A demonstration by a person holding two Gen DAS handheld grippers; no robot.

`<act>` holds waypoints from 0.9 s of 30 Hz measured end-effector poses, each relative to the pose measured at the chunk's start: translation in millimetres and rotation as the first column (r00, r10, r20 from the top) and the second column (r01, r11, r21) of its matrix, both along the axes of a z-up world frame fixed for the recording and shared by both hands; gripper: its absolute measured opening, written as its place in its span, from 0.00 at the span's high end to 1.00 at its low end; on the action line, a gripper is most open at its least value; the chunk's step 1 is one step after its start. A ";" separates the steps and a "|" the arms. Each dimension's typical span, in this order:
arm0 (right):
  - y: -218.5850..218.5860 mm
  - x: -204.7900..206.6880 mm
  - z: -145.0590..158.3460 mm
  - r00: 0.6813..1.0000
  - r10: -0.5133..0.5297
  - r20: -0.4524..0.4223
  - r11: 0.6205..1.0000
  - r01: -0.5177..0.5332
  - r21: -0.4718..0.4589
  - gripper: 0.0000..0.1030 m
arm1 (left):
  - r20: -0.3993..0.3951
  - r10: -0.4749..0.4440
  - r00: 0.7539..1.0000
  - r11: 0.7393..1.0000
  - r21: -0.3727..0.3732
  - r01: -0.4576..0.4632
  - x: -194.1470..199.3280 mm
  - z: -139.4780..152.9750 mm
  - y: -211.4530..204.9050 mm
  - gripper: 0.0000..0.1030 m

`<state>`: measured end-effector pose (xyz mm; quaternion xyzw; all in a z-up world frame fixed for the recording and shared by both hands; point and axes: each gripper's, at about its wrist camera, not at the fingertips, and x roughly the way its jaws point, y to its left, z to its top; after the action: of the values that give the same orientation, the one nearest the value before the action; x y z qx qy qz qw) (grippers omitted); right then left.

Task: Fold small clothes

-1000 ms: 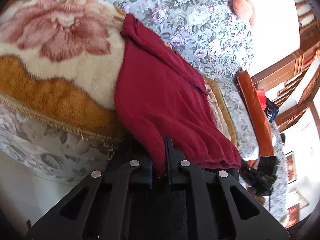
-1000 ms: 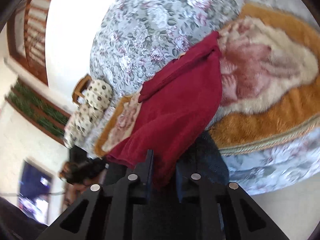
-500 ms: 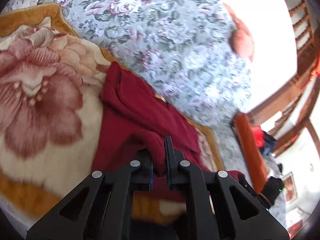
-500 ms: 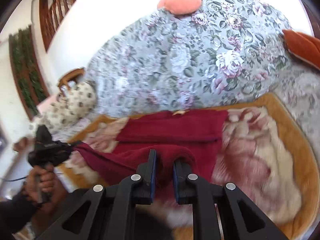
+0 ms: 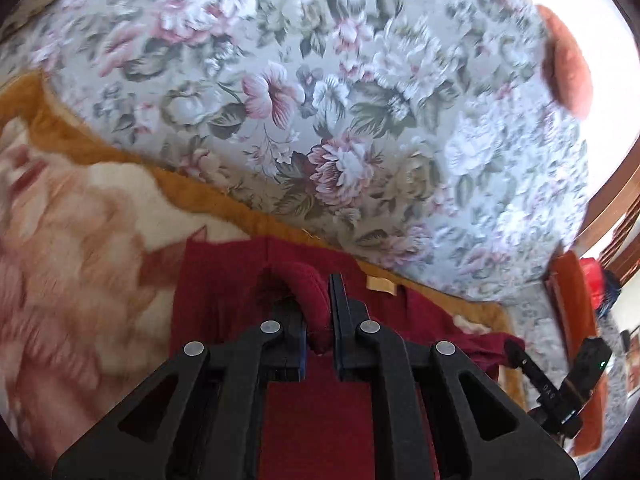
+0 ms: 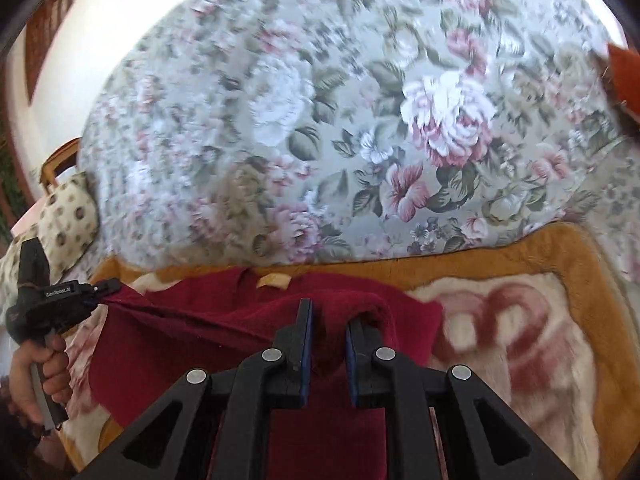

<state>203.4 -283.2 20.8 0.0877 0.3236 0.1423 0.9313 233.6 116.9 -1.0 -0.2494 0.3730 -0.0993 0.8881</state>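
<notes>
Both tongs pinch a bunched edge of the dark red garment (image 5: 320, 420): the left tongs (image 5: 318, 320) and the right tongs (image 6: 326, 340) each press a fold of cloth between their pads, likely so the near hem carries over the far part in one even fold. The garment lies on the orange-and-cream floral blanket (image 6: 540, 360), against the grey floral cushion (image 6: 360, 120). Motion blur hides whether the edges line up.
</notes>
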 end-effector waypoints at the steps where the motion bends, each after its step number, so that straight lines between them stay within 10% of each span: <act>1: -0.1 15.0 -9.8 0.999 0.019 -0.045 0.999 -0.018 0.030 0.87 | -0.023 -0.015 1.000 1.000 0.019 0.015 9.9 -6.9 -2.5 0.92; 5: -10.0 36.2 -22.8 0.987 0.070 -0.148 0.983 -0.043 0.177 0.83 | -0.122 -0.036 0.992 0.999 0.014 0.038 31.2 -24.1 1.3 0.81; 9: -35.8 15.1 -4.7 0.992 0.094 -0.079 0.942 -0.063 0.330 0.72 | -0.049 0.006 0.999 0.999 -0.039 -0.008 19.1 -3.3 24.3 0.42; 15: -42.6 -5.0 7.0 0.997 0.017 -0.073 0.984 -0.004 0.181 0.70 | 0.010 0.051 0.999 0.998 -0.024 -0.051 -1.1 13.5 25.4 0.36; 27: 31.8 86.6 -37.3 0.975 -0.048 -0.218 0.996 0.031 -0.081 0.70 | -0.127 0.003 0.992 0.947 0.320 0.038 80.7 -36.5 -55.5 0.36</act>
<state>290.0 -251.4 -16.5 0.0733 0.4280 0.1007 0.8951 314.2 61.4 -37.6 -0.1038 0.4417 -0.0293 0.8906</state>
